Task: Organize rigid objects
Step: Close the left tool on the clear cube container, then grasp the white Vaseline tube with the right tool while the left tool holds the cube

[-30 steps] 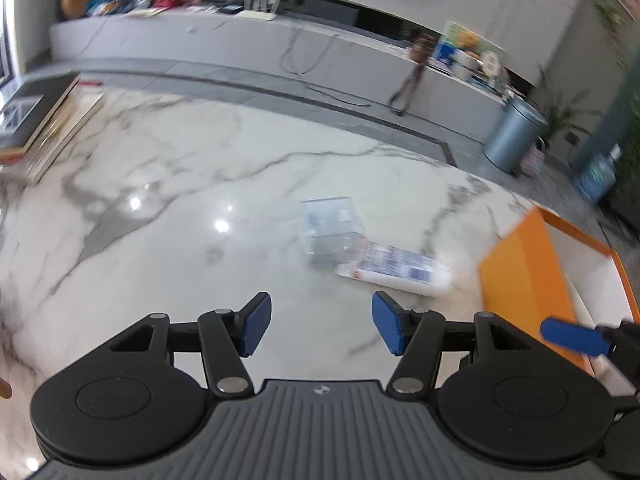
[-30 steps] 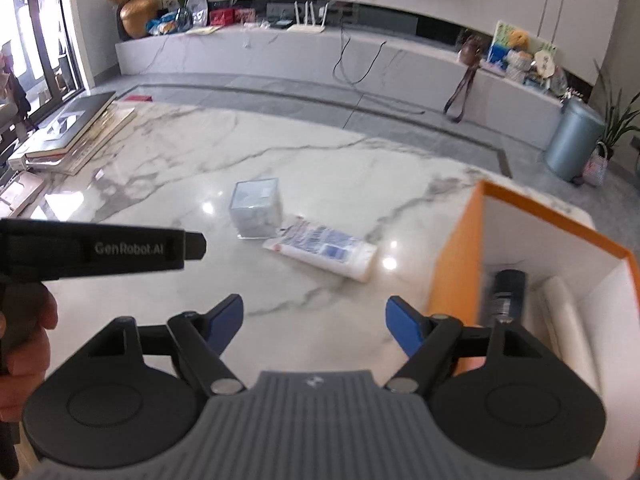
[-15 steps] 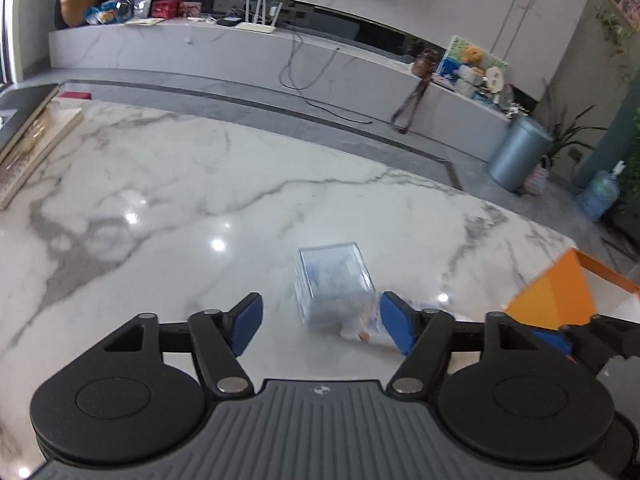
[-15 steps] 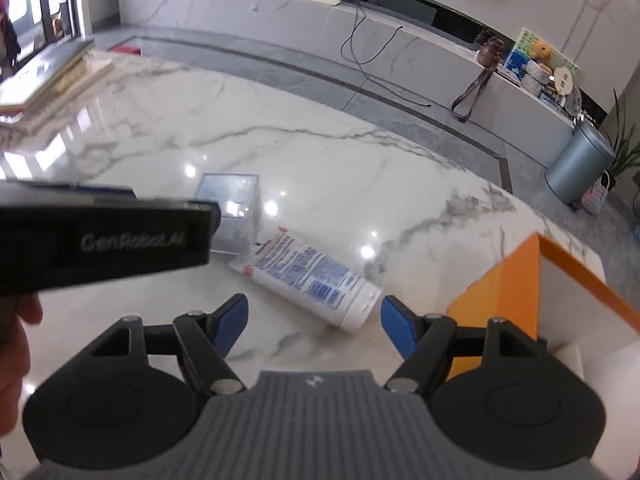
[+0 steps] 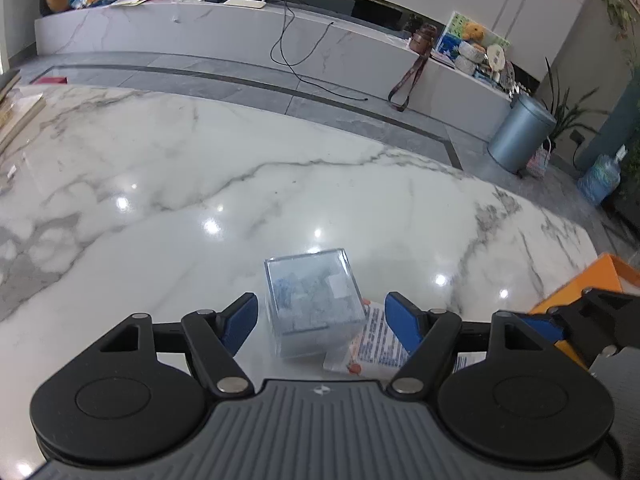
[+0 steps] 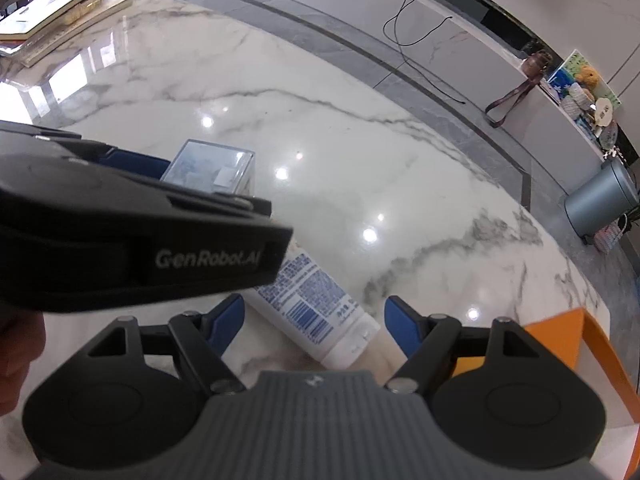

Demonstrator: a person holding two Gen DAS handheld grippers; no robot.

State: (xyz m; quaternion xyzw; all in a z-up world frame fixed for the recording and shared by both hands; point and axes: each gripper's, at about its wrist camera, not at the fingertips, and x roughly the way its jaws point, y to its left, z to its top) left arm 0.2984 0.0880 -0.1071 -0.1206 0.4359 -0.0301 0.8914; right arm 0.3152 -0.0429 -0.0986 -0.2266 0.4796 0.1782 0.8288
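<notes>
Left wrist view: my left hand-held gripper (image 5: 322, 320) has come right down over the clear plastic cube box (image 5: 314, 306). A second ago that box sat well ahead on the surface (image 5: 160, 184), now it's sitting between the blue pads (image 5: 240, 320), which stand apart and don't press on it. The jaws have just been opening wider, then eased back a touch, so I read this as lining up a grab, not a grip yet. The box is hard, see-through, sharp-edged, with pale bluish stuff inside; it should hold its shape when squeezed, though the slick walls could slip. The squeeze tube (image 5: 380, 344) lies touching its near corner, and the orange box (image 5: 588, 284) peeks in at the right edge.

Right wrist view: my right hand-held gripper (image 6: 314, 320) has dropped in over the tube (image 6: 316, 300), whose capped white end now lies between pads (image 6: 230, 316) that are spread, nothing clamped. Earlier this view looked into the orange bin (image 6: 560, 332) instead. The tube is glossy, rounded, printed in blue, probably a bit squishy. The left tool's black body (image 6: 132, 240) crosses the frame, with the clear box (image 6: 212, 168) behind it. Both items still need to go in the bin, I'd say
</notes>
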